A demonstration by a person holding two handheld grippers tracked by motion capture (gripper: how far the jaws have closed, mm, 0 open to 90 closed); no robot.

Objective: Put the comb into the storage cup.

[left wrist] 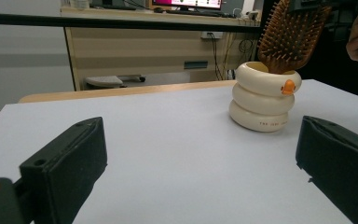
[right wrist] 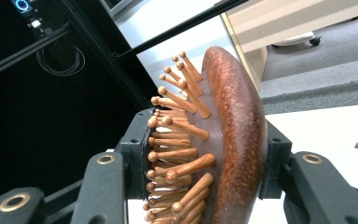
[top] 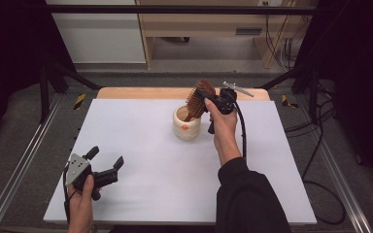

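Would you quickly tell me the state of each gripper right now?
Left gripper: open, holding nothing.
Right gripper: shut on the wooden hairbrush.

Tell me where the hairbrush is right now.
In the high view the hairbrush sits right of centre toward the table's far edge, clamped in the right tongs, its lower end inside the cream holder.

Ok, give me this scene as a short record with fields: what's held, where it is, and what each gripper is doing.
held thing: wooden hairbrush, head clamped, handle end down in the cup
holder: cream ringed cup, upright on the white table
right gripper: shut on the brush head, above the cup
left gripper: open, nothing between its jaws, at the near left of the table
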